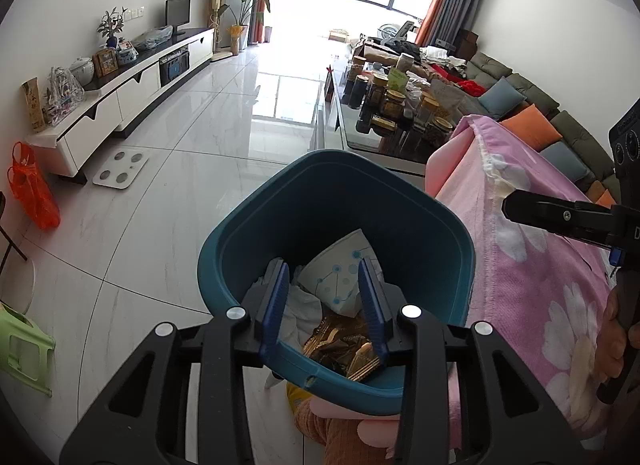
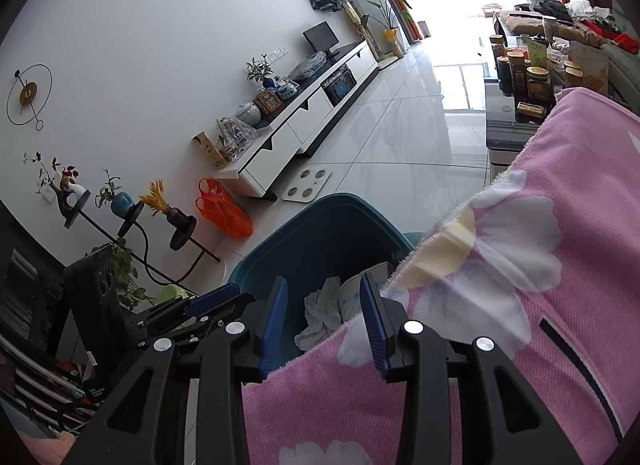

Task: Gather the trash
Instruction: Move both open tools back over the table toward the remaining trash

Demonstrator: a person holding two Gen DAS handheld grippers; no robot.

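Now the left gripper is held wide open over the blue bin, nothing gripped; crumpled paper and gold wrappers are seen inside. Right gripper, also open and empty, is poised above the pink blanket just right of the bin.

The bin stands on the floor, just left of the blanket. In it lie a cup, tissue and wrappers. Behind stands a desk bearing jars; a scale lies far left.
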